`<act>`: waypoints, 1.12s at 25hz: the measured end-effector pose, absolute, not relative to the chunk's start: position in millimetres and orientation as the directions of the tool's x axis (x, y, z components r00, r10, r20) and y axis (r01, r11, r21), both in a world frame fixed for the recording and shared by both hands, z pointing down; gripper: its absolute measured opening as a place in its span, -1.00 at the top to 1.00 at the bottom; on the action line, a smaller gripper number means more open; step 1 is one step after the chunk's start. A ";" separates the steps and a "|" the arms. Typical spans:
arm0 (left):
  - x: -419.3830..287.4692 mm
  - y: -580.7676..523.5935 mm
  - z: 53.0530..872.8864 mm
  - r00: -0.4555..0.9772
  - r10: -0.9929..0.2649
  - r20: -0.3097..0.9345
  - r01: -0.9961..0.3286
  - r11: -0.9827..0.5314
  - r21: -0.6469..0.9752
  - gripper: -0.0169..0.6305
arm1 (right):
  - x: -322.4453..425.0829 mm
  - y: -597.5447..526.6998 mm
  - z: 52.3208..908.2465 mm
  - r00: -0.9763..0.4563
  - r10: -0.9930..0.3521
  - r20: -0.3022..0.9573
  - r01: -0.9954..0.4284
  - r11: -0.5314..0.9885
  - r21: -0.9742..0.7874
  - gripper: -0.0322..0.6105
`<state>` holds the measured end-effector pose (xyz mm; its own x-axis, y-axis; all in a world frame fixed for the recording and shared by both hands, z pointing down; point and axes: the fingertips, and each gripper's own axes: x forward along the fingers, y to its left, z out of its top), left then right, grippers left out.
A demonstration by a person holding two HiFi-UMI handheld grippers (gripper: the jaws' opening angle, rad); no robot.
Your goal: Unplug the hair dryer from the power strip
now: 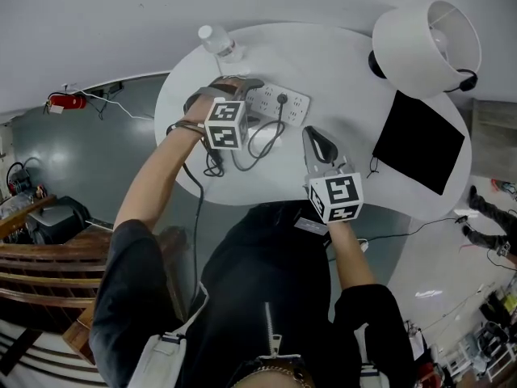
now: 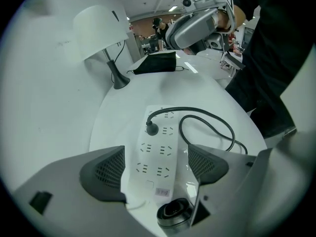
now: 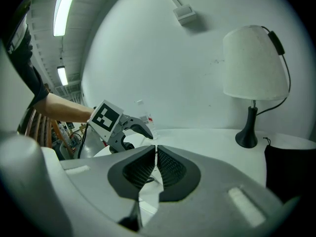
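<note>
**Left gripper astride the strip, plug still seated**

Our left gripper [image 2: 157,169] hangs wide open over the lower end of the power strip [image 1: 279,103]. The black plug [image 2: 151,129] sits higher in frame, beyond the jaws. Our right gripper [image 3: 154,169] is closed and empty. If we close here we would pinch only the strip, and with nothing bracing it, pulling the plug could drag it along.

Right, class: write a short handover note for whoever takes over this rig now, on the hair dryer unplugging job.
Left tool: open, jaws either side of the near end of the power strip, pads not pressing on it.
Right tool: shut, empty, held above the white table.
Black plug: seated in the strip; its cord loops on the table. The hair dryer itself can't be made out.
Done: nothing unplugged yet.
Left: probably steady the strip, then pull the plug.
</note>
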<state>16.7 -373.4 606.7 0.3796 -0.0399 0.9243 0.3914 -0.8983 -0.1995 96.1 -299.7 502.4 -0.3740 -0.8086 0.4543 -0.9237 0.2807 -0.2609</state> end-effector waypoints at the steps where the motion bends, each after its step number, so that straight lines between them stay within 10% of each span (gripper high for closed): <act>1: 18.2 -374.8 609.7 0.369 -0.036 0.929 0.403 -0.894 -0.195 -0.23 | 96.0 -299.5 503.9 -0.375 -0.806 0.457 -0.923 0.281 -0.262 0.88; 28: 29.2 -379.5 665.4 0.164 0.071 0.984 0.527 -0.849 -0.026 -0.23 | 94.3 -304.9 532.3 -0.393 -0.782 0.484 -0.911 0.260 -0.320 0.88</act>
